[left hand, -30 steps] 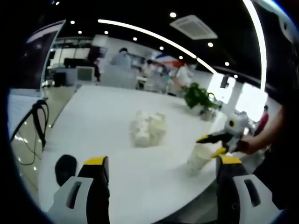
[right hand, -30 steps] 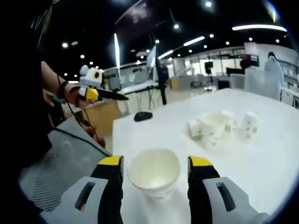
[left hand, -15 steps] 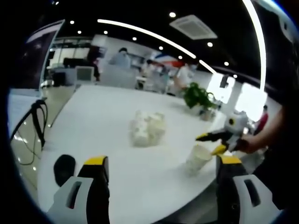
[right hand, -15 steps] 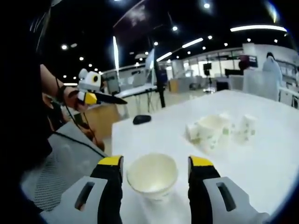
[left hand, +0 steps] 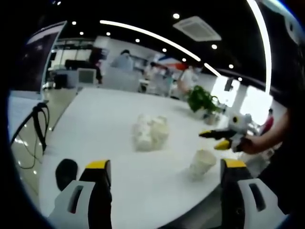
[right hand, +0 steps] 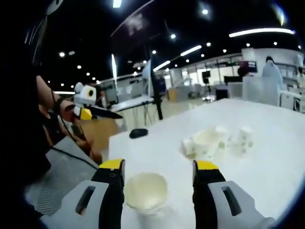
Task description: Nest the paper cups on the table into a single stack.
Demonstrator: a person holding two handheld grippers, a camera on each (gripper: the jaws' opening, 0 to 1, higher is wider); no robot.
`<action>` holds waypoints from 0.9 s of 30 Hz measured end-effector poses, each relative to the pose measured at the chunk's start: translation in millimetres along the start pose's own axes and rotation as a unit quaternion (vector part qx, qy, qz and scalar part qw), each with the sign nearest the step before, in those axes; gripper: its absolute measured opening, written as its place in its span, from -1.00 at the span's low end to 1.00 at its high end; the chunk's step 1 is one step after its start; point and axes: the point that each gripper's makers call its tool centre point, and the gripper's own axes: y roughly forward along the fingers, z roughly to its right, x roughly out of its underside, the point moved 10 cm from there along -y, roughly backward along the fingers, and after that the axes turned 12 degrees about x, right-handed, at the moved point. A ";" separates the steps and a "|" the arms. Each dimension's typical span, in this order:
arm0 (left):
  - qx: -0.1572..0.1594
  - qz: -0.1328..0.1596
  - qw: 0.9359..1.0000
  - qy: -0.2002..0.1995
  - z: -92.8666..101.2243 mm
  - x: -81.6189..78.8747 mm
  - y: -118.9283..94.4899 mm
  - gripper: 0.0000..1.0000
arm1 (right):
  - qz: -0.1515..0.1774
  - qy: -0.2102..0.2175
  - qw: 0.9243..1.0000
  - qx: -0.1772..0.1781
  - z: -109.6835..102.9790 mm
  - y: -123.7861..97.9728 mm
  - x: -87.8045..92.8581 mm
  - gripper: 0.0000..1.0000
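Observation:
A single white paper cup [left hand: 202, 163] stands upright near the table's edge. In the right gripper view this cup [right hand: 145, 191] sits low between my right gripper's [right hand: 158, 172] open jaws, its mouth facing up. In the left gripper view the right gripper [left hand: 209, 139] hangs a little above the cup, clear of its rim, held by a hand. A cluster of several paper cups [left hand: 150, 130] lies mid-table, the same cluster [right hand: 210, 140] showing further out in the right gripper view. My left gripper [left hand: 164, 168] is open with nothing in it, and in the right gripper view the left gripper [right hand: 110, 113] hovers off the table's edge.
A black mouse [left hand: 66, 172] lies on the white table [left hand: 105, 119] near its edge, the same mouse [right hand: 138, 133] seen in the right gripper view. A potted plant [left hand: 202, 99] stands at the far side. A mesh chair [right hand: 66, 167] is beside the table. People stand in the background.
The right gripper has lifted up off the single cup, which stays standing on the table. The left gripper has barely moved.

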 end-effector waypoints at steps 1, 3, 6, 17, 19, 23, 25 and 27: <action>0.000 -0.001 1.000 0.001 0.5 -0.5 0.0 0.92 | 0.001 0.001 1.000 0.002 1.1 0.2 -1.2 0.11; 0.001 0.000 1.000 -0.003 0.7 -0.4 0.3 0.91 | 0.006 0.001 1.000 0.004 3.3 0.2 -3.3 0.13; 0.002 -0.002 1.000 -0.001 1.2 0.0 0.8 0.91 | 0.009 0.001 1.000 0.004 5.4 0.5 -6.0 0.15; 0.001 0.000 1.000 -0.001 0.6 0.6 0.1 0.91 | 0.015 0.011 1.000 0.025 18.5 3.2 -11.6 0.48; 0.000 -0.001 1.000 -0.004 0.6 1.1 0.0 0.91 | 0.015 0.011 0.999 0.027 19.7 3.7 -12.6 0.53; -0.001 -0.001 1.000 -0.004 0.7 1.2 -0.2 0.91 | 0.018 0.015 0.999 0.032 25.7 5.4 -15.5 0.61; -0.001 0.000 1.000 -0.005 0.5 1.4 -0.9 0.91 | 0.017 0.016 0.999 0.036 28.7 7.1 -16.5 0.67; -0.002 -0.001 1.000 -0.004 -0.1 1.9 -1.6 0.91 | 0.016 0.017 0.999 0.038 31.3 9.6 -17.2 0.72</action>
